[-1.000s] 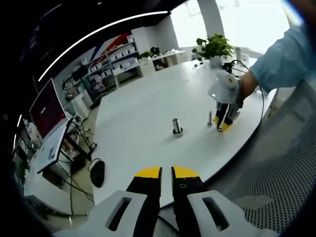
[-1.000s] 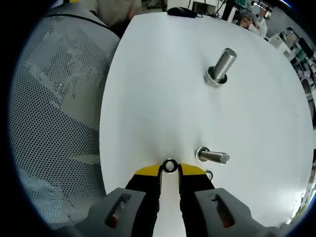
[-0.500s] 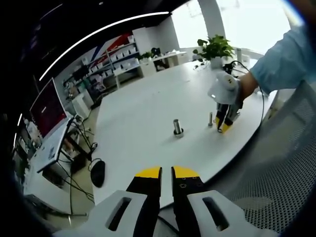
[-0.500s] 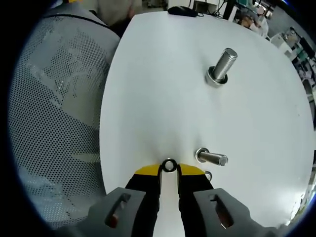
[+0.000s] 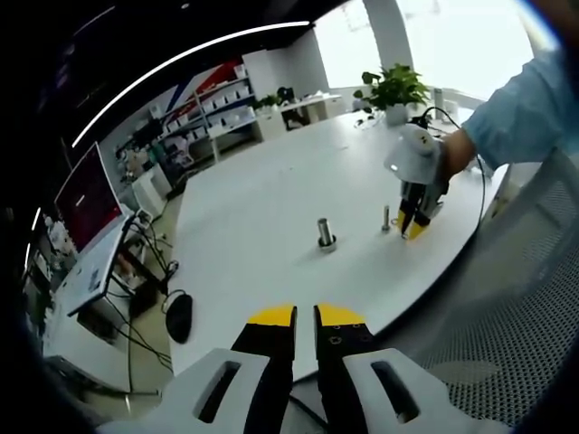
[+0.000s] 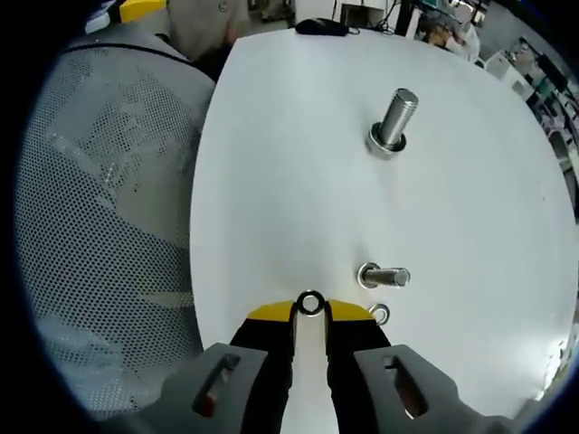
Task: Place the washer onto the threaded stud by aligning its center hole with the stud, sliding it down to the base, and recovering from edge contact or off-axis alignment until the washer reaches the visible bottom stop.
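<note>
Right gripper [image 6: 310,316] pinches washer [image 6: 310,303] edge-on at its yellow tips, hole left exposed for alignment, just beside small threaded stud [image 6: 384,277] w/ a 2nd washer [image 6: 380,314] lying near its base. Large stud [image 6: 392,120] stands farther off on white table [image 6: 271,181]. Left gripper [image 5: 304,318] idles at table edge, jaws nearly together, holding nothing

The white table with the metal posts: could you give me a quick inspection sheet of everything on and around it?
Surface: white table, bare between the parts.
Job's things: small metal ring washer; thin threaded stud; large threaded bolt; a second washer lying flat.
Clutter: black mouse at the far edge.
Tongs: right tongs shut on the ring washer; left tongs shut, holding nothing.
Cables: black cable near the table edge.
Surroundings: grey mesh chair, potted plant, red monitor.
</note>
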A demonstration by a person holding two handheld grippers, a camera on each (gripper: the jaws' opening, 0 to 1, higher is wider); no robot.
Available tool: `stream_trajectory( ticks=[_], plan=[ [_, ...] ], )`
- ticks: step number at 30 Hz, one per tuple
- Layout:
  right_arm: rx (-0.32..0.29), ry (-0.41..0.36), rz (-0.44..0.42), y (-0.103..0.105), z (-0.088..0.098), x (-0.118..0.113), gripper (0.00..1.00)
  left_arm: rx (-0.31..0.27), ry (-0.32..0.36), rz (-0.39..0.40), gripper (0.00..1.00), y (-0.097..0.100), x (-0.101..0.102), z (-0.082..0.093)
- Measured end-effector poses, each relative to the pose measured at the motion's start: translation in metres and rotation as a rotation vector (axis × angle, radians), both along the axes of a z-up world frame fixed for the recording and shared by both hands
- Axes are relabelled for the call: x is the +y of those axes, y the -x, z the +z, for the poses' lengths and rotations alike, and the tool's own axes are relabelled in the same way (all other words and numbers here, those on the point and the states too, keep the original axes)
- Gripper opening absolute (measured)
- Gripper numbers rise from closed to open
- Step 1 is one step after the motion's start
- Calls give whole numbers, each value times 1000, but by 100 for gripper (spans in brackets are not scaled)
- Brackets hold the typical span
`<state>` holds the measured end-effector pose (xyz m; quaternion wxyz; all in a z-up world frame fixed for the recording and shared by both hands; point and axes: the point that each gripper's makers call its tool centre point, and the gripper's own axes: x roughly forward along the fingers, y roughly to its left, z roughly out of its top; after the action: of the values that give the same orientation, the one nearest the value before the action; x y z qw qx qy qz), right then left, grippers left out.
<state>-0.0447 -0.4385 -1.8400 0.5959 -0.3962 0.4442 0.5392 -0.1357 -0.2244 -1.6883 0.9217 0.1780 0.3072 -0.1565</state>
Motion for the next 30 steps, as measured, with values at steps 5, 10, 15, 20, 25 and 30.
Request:
stream_trajectory(
  ticks=[5, 10, 15, 20, 25, 30],
  plan=[
    [-12, -19, -9, -3, 13, 1, 13, 4, -3, -6, 5, 1, -1, -1],
    [-23, -42, -15, -5, 27, 2, 13, 12, -2, 2, 5, 1, 0, -2],
    [-32, -72, -36, -10, 38, 3, 13, 13, -4, -7, 5, 2, -1, -2],
    [-45, -82, -43, -14, 47, 0, 13, 14, -5, -11, 5, 2, -1, -2],
    [-59, -100, -64, -21, 59, -2, 13, 10, -2, -12, 5, 1, -1, -1],
    [-71, -113, -79, -28, 68, -4, 13, 6, 0, -10, 5, 1, -1, -1]
  ],
)
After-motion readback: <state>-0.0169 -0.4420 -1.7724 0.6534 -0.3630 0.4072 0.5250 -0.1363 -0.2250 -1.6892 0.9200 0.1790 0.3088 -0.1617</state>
